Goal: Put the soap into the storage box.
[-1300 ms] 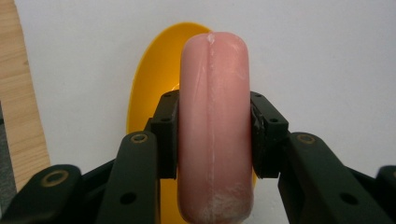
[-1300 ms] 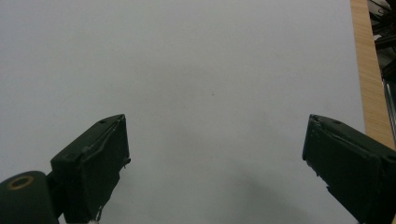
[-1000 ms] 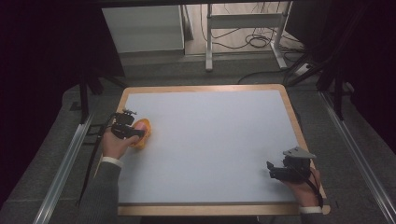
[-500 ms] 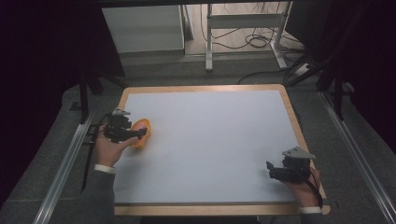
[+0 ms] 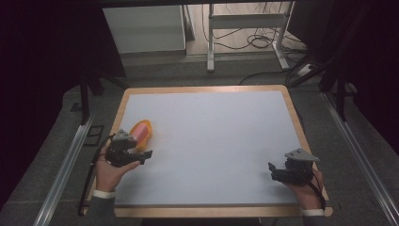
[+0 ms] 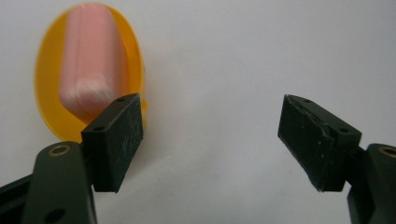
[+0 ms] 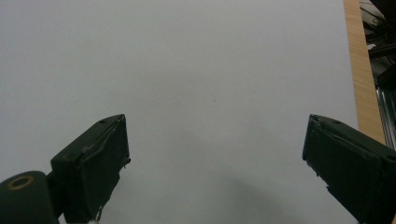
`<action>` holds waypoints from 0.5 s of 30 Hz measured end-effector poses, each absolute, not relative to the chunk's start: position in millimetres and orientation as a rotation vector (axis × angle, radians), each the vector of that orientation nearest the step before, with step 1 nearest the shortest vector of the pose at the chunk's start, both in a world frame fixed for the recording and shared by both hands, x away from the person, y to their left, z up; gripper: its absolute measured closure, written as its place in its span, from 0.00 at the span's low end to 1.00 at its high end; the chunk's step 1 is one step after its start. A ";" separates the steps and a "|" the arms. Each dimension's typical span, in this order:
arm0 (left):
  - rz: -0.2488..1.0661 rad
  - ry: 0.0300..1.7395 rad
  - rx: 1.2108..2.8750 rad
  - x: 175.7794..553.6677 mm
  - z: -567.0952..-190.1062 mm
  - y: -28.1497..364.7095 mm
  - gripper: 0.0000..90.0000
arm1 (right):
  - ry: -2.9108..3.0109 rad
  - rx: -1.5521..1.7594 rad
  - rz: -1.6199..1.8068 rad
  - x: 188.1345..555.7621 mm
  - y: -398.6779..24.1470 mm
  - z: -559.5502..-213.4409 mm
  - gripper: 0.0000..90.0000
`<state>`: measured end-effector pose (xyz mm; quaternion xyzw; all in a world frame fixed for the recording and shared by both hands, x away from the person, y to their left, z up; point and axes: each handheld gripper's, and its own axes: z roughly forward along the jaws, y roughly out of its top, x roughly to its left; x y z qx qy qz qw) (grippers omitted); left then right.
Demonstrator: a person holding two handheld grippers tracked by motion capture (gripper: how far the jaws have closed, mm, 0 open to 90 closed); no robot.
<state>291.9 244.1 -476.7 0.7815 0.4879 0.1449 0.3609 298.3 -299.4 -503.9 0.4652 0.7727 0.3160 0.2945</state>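
Resting near the tabletop's left edge, the left gripper (image 5: 141,157) has its jaws spread, just beside an orange dish (image 5: 145,127) holding a pink block (image 6: 88,60). The right gripper (image 5: 274,171), jaws also spread, sits near the front right corner. The white tabletop (image 5: 211,136) has a wooden rim; cables (image 5: 249,40) lie on the floor beyond.

Dim, murky room around an evenly lit white table (image 5: 211,141); soft shadows, slightly blurred close-ups.

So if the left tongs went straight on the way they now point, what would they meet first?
Probably nothing: between the open left tongs lies bare white table. The orange dish with its pink block sits off to one side, though one jaw might clip it.
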 end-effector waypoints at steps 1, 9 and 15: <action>0.373 1.258 2.011 288.9 -478.4 244.6 0.25 | 2.056 1.238 0.840 298.3 -299.4 -504.1 0.08; 0.357 1.271 1.995 271.0 -492.8 248.0 0.25 | 2.062 1.232 0.839 297.6 -296.6 -504.4 0.08; 0.350 1.281 2.011 269.1 -498.7 248.0 0.25 | 2.055 1.228 0.837 297.7 -297.0 -505.0 0.08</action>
